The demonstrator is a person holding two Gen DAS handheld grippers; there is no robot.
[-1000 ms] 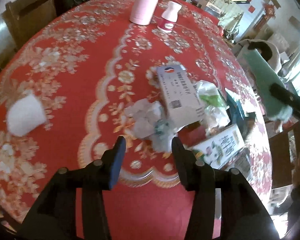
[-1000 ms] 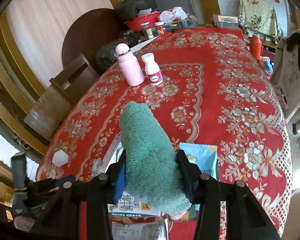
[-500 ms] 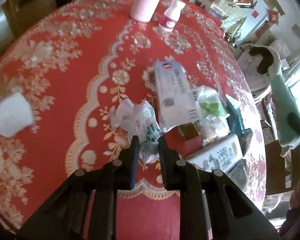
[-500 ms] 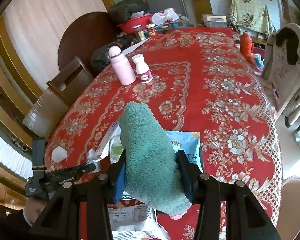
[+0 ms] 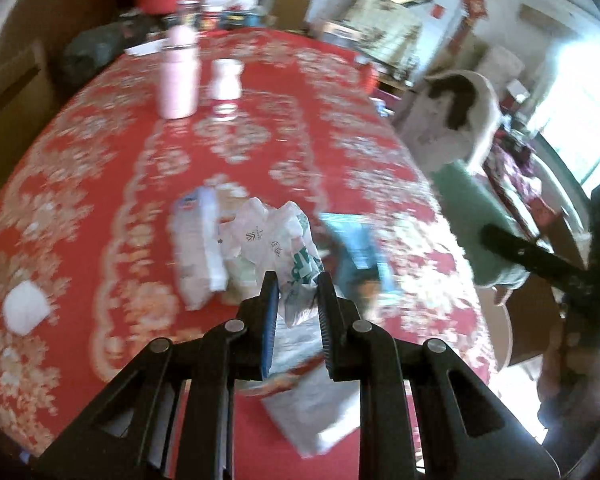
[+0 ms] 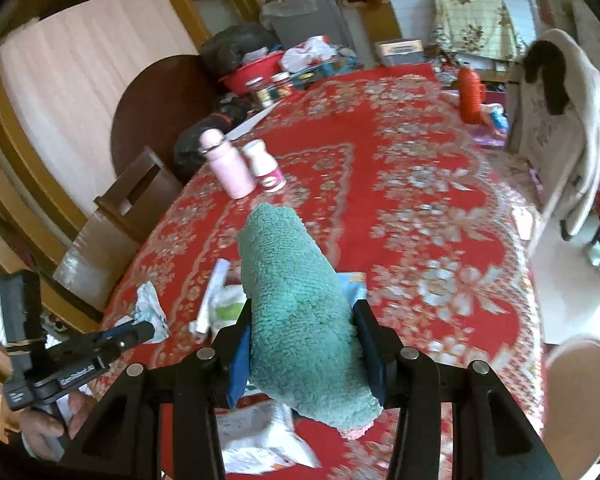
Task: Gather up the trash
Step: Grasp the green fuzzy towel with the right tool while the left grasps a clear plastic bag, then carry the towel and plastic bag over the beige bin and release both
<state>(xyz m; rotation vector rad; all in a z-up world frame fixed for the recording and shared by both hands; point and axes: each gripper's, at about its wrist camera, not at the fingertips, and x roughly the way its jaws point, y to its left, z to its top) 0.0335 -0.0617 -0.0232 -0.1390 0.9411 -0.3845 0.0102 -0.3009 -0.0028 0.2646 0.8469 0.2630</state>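
My left gripper (image 5: 296,296) is shut on a crumpled white plastic wrapper with green print (image 5: 276,240) and holds it above the red flowered tablecloth (image 5: 100,152). The right wrist view shows the same left gripper (image 6: 140,330) at the lower left, with the wrapper (image 6: 150,308) sticking up from its tips. My right gripper (image 6: 303,310) is shut on a rolled green towel (image 6: 296,300), which also shows at the right of the left wrist view (image 5: 472,216). Below the lifted wrapper lie a white carton (image 5: 198,248), a blue packet (image 5: 356,244) and a white packet (image 5: 312,412).
A pink bottle (image 5: 178,76) and a small white bottle (image 5: 226,84) stand further back on the table. A white pad (image 5: 26,308) lies at the left. A wooden chair (image 6: 132,204) stands at the left edge, a draped chair (image 6: 556,120) at the right. A red bottle (image 6: 470,96) is at the far end.
The left gripper's jaws closed on the crumpled wrapper and lifted it off the table. The right gripper shifted sideways, still gripping the green towel.
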